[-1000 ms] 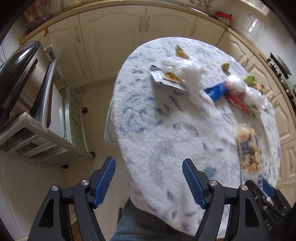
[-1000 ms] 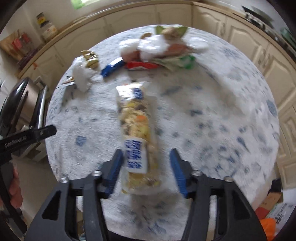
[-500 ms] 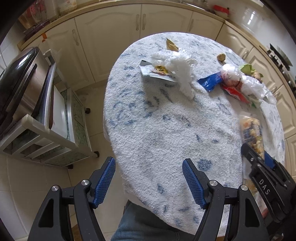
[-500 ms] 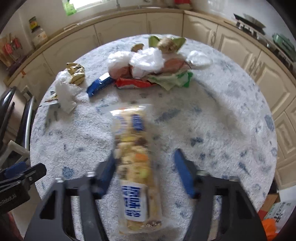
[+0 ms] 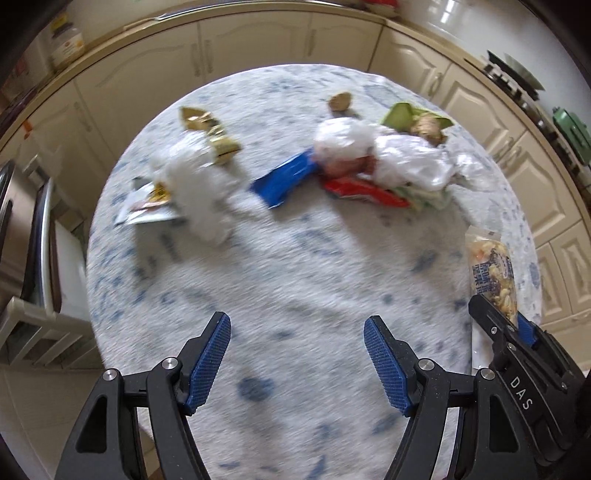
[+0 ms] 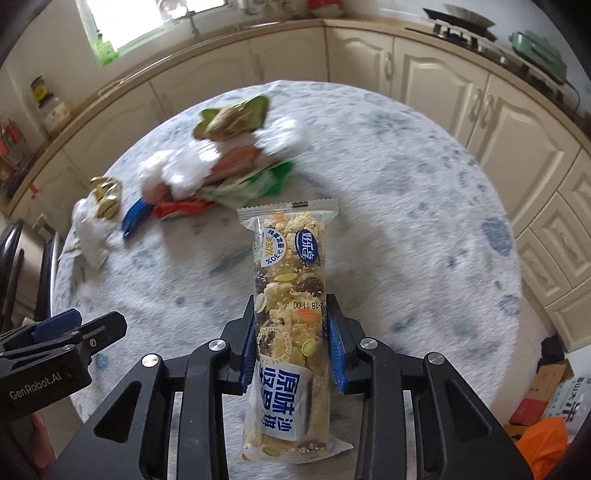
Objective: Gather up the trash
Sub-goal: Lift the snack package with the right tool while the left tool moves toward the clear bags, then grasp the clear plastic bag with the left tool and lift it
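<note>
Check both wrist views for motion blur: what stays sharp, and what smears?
Left wrist: the left gripper is crisp, while the tablecloth and blue wrapper smear. Right wrist: the right gripper and the snack bar packet it clamps read sharp, print legible; the trash pile behind streaks. Both views bow the cabinets.

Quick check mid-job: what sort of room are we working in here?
Most likely a home kitchen: cream cabinets under a curved counter, a gas stove with a pan, and a round table strewn with snack wrappers.
</note>
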Tool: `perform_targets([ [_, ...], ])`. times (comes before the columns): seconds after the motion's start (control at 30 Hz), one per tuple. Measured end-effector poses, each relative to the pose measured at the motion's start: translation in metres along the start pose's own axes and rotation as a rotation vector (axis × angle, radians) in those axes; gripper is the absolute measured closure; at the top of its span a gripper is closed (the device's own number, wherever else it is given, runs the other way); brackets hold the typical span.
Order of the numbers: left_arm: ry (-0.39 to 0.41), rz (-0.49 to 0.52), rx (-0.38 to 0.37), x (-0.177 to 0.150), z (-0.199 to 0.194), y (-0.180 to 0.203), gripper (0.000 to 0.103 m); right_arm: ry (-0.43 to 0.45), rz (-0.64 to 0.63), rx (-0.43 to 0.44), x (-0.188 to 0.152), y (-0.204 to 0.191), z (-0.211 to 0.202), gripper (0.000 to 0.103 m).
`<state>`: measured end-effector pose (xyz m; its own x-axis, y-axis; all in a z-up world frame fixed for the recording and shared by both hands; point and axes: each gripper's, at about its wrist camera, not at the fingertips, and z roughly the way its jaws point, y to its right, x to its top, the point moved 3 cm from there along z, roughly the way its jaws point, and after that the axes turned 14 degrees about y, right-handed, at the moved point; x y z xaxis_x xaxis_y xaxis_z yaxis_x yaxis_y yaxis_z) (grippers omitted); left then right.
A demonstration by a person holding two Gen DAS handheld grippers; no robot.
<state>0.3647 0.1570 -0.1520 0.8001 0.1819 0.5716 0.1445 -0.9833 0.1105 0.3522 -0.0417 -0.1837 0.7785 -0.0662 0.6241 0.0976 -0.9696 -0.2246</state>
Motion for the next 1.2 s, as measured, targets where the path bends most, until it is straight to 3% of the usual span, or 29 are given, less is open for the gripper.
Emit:
perform_targets([
  [0.37,0.032,-0.013,-0.018,0.061,0.033,0.045,0.03,0.013,0.067,-0.022,0.041,0.056,0.031,0.07],
  [0.6,0.078,-0.052,-0.015,0.094,0.05,0.058,0.03,0.002,0.069,0.007,0.055,0.064,0.053,0.07],
  [0.67,0.062,-0.024,-0.004,0.096,0.064,0.063,0.034,-0.011,0.073,0.02,0.055,0.065,0.06,0.07],
  [0.7,0.064,-0.009,0.023,0.096,0.069,0.064,0.043,-0.014,0.073,0.023,0.055,0.065,0.063,0.07],
  [0.73,0.083,-0.002,0.057,0.096,0.072,0.063,0.061,-0.008,0.067,0.024,0.056,0.065,0.063,0.07],
  [0.8,0.126,-0.007,0.106,0.098,0.07,0.059,0.085,-0.008,0.057,0.024,0.056,0.064,0.064,0.07],
  [0.9,0.117,-0.039,0.048,0.096,0.069,0.052,0.093,-0.009,0.041,0.024,0.056,0.063,0.064,0.07],
  [1.2,0.131,-0.024,0.018,0.071,0.034,0.045,0.096,0.01,0.049,0.023,0.048,0.062,0.037,0.07],
])
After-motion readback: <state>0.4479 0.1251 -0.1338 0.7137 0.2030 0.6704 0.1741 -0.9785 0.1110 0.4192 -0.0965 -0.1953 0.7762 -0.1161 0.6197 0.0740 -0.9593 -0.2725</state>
